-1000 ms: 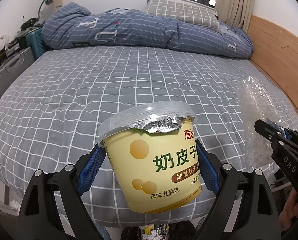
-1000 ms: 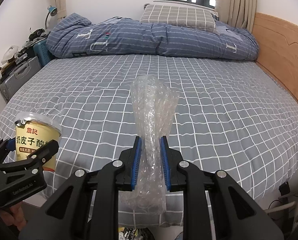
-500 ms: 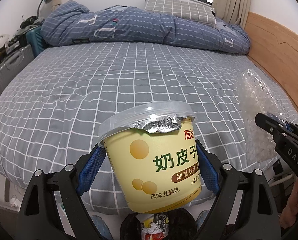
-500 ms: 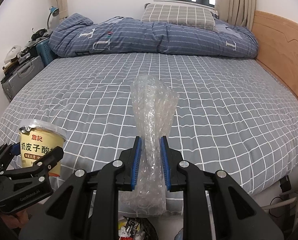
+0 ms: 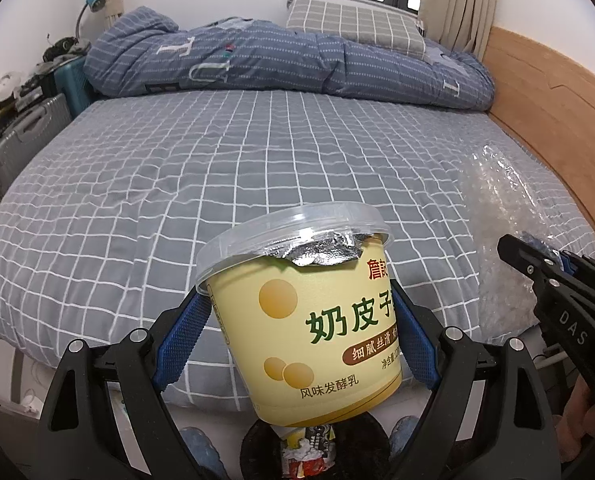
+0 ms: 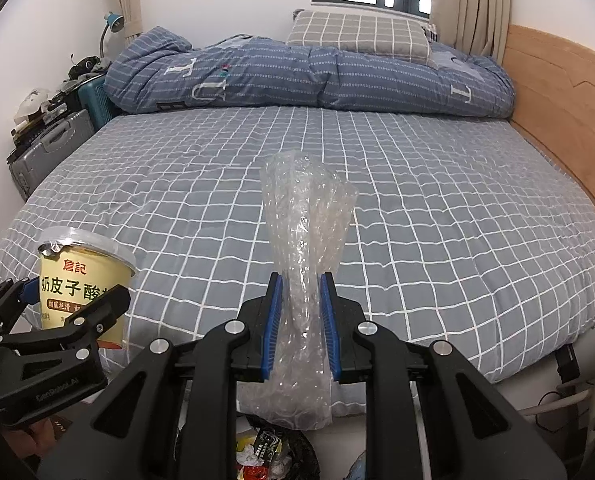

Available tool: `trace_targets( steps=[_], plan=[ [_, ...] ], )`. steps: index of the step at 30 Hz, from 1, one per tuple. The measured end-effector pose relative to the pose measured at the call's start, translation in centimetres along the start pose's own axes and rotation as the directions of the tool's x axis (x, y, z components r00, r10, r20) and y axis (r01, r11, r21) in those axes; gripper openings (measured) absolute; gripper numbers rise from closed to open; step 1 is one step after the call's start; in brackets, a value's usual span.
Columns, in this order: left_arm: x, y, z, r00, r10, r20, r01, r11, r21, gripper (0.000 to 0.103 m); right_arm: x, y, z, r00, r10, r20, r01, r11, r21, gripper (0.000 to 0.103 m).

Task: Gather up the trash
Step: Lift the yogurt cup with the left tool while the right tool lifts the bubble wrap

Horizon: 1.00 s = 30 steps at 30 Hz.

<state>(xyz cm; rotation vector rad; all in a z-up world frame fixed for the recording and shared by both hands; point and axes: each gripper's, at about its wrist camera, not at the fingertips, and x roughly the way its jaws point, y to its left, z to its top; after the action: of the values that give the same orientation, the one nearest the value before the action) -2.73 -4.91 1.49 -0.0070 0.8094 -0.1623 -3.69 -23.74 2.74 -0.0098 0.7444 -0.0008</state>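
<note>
Holding two pieces of trash at the foot of the bed [image 6: 417, 200], I am pinching a yellow tub [image 5: 309, 320] between the left gripper [image 5: 297, 336] pads; it is tilting slightly, lid up. My right gripper [image 6: 300, 316] is squeezing a strip of bubble wrap [image 6: 303, 248], its long axis running upright. A black bin [image 5: 313, 448] is sitting just below the tub.
</note>
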Motion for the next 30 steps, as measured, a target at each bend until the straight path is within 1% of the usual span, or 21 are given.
trace_targets(
  steps=[8,15,19,23,30],
  plan=[
    [-2.7,0.6,-0.2,1.0,0.004,0.018,-0.003,1.0,-0.011,0.085,-2.5,1.3,-0.3,1.0,0.007,0.012,-0.007,1.0,-0.018,0.019],
    [-4.7,1.1,-1.3,1.0,0.016,0.019,-0.015,1.0,-0.021,0.085,-4.3,1.5,-1.7,1.0,0.006,0.004,-0.006,1.0,-0.014,0.019],
    [-5.5,1.4,-2.9,1.0,0.013,-0.003,-0.013,0.999,-0.042,0.085,-4.9,1.2,-3.3,1.0,0.015,-0.02,-0.015,1.0,0.001,0.019],
    [-5.7,1.5,-4.6,1.0,0.016,-0.023,-0.016,0.999,-0.04,0.085,-5.1,1.3,-5.4,0.998,0.014,-0.056,-0.014,1.0,-0.002,0.019],
    [-6.2,1.6,-7.0,0.998,0.02,-0.054,-0.023,0.999,-0.045,0.085,-5.5,1.8,-7.7,0.996,0.016,-0.092,-0.016,1.0,0.001,0.019]
  ],
)
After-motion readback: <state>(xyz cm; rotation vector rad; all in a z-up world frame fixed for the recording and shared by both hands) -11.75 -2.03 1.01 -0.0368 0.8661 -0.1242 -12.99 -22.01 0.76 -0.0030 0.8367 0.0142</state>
